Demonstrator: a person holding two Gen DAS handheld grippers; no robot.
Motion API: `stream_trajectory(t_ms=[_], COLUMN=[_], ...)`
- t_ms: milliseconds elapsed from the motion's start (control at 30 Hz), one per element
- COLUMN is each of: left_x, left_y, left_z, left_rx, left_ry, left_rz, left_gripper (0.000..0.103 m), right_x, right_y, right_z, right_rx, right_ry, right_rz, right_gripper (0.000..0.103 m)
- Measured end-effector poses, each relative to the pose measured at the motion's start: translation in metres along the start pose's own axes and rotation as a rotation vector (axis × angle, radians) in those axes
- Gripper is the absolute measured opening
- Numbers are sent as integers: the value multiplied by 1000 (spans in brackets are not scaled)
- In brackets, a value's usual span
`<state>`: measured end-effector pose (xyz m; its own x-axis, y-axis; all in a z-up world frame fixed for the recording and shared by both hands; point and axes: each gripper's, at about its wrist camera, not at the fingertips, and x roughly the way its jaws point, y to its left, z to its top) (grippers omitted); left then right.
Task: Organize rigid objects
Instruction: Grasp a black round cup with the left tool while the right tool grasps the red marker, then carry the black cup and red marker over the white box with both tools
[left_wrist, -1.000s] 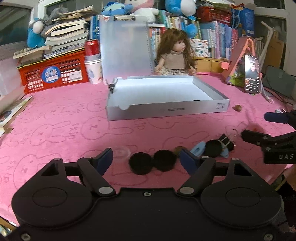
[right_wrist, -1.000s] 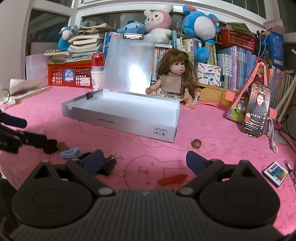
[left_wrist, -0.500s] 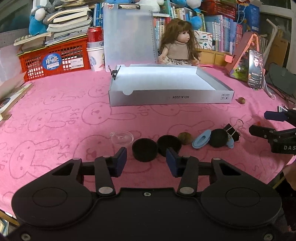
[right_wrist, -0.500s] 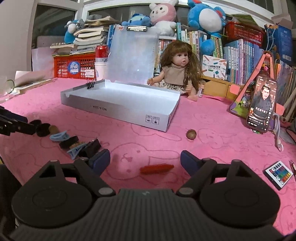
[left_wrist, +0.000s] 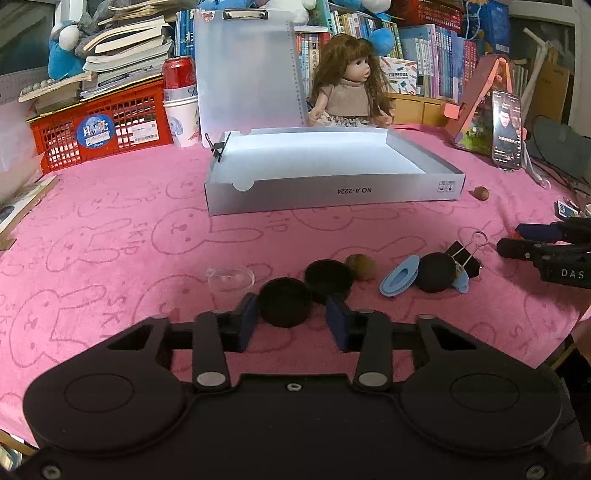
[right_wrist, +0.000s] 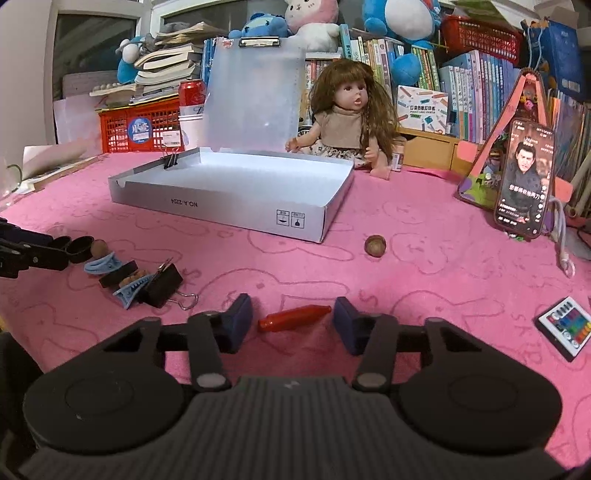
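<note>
My left gripper (left_wrist: 291, 325) is open, its jaws on either side of a black round cap (left_wrist: 283, 302) on the pink cloth, the left pad close to it. A second black cap (left_wrist: 328, 280), a brown nut (left_wrist: 361, 265), a blue clip (left_wrist: 399, 276), a black ball (left_wrist: 436, 272) and a binder clip (left_wrist: 466, 254) lie in a row to the right. My right gripper (right_wrist: 293, 326) is open around a red pen-like piece (right_wrist: 293, 318). The open white box (right_wrist: 236, 184) stands behind.
A clear small dish (left_wrist: 231, 277) lies left of the caps. Another nut (right_wrist: 375, 244) lies by the box corner. A doll (right_wrist: 347, 118), phone (right_wrist: 524, 184), red basket (right_wrist: 142, 127) and books line the back. A small colour palette (right_wrist: 565, 326) lies at right.
Both grippers have narrowed from wide open and moved forward and down: the left now brackets the black cap, the right brackets the red piece.
</note>
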<state>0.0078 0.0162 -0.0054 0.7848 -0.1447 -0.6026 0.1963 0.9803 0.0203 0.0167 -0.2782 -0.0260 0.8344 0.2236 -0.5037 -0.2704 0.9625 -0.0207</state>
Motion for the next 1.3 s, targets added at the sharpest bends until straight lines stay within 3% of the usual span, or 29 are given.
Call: stream_trajectory(t_ms=[767, 1300], left_x=[-15, -2], left_y=[-5, -4], left_z=[11, 72], left_rx=[0, -48], left_ry=[-31, -39], left_rz=[7, -31], left_gripper=[31, 31], right_x=[-6, 15], right_y=[18, 17], right_z=[17, 60], right_rx=[40, 172], right_ry=[-26, -2], right_rz=[9, -38], right_gripper=[47, 47])
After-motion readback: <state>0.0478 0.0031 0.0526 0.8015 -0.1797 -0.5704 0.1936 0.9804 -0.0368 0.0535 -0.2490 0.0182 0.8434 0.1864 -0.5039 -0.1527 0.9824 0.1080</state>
